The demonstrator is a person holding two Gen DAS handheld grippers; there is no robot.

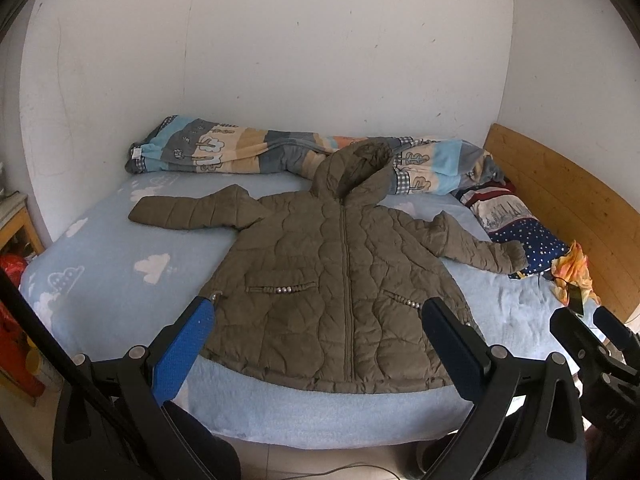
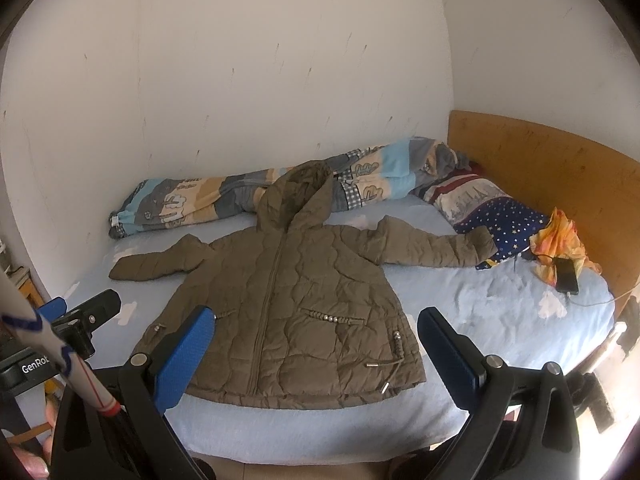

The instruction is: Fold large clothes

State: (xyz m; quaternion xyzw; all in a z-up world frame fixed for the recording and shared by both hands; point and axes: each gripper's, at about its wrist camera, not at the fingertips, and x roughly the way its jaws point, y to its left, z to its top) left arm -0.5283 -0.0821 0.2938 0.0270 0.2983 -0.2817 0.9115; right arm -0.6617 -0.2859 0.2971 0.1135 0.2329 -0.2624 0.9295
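The coat (image 1: 340, 288) lies flat on the bed (image 1: 104, 280), front up, sleeves out, ready for folding. Left tongs (image 1: 316, 332) and right tongs (image 2: 316, 344) gape wide, probably holding nothing.

Both fisheye views sit low at the bed's (image 1: 120, 280) near edge, facing the far wall. Left camera stands further left, right camera further right. Both share the jacket (image 1: 340, 280), rolled quilt (image 2: 192, 200) and headboard (image 2: 540, 168).

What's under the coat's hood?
The hood lies over the rolled quilt. The quilt's covered part is hidden. The rest of the coat lies on the blue sheet.
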